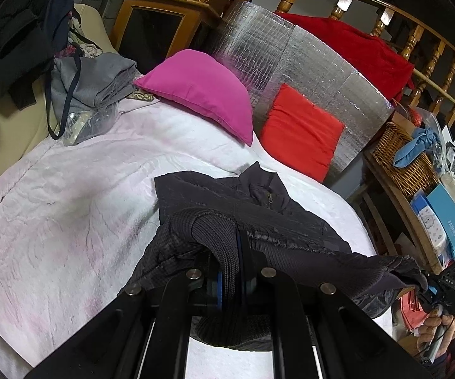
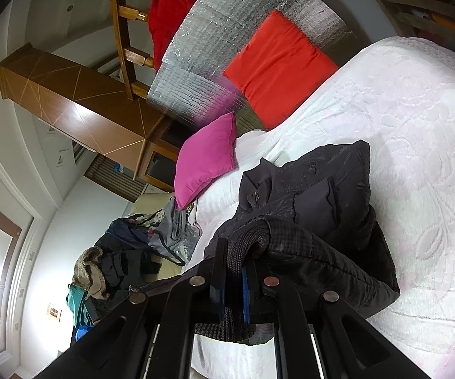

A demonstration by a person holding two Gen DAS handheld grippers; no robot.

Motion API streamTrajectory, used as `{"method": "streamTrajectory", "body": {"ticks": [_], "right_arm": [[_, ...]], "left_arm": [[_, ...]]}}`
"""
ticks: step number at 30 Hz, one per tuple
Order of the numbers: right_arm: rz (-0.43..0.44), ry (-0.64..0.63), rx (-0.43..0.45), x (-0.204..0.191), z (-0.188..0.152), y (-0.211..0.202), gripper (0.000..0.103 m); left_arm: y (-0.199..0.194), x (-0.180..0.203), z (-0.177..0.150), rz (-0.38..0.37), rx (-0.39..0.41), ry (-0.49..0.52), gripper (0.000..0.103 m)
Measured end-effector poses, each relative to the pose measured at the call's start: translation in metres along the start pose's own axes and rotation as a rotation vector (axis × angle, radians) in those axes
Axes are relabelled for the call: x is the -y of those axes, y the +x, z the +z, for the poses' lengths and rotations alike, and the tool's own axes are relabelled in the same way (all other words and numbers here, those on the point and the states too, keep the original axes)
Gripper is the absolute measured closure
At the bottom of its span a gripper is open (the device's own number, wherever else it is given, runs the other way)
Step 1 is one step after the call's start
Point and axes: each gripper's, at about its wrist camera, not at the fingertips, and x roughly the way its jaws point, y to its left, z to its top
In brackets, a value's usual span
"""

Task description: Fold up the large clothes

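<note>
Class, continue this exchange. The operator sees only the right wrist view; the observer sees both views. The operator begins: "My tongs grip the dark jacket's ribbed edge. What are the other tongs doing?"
Observer: The left tongs are shut on the ribbed edge of the jacket too.
Operator: How does the cloth run between the two?
Observer: It stretches from the left tongs to the right tongs, past the edge of the bed.
Operator: What stands beyond that edge?
Observer: A wicker basket with a blue cloth lying on it.
</note>
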Motion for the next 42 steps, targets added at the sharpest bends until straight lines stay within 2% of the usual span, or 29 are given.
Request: {"method": "streamTrajectory", "body": {"ticks": [42], "right_arm": [[-0.036,-0.047,0.005,-0.020,0.055,0.054,0.095]], "left_arm": [[0.057,0.005,0.047,0.064,-0.030,0.059,0.095]]}}
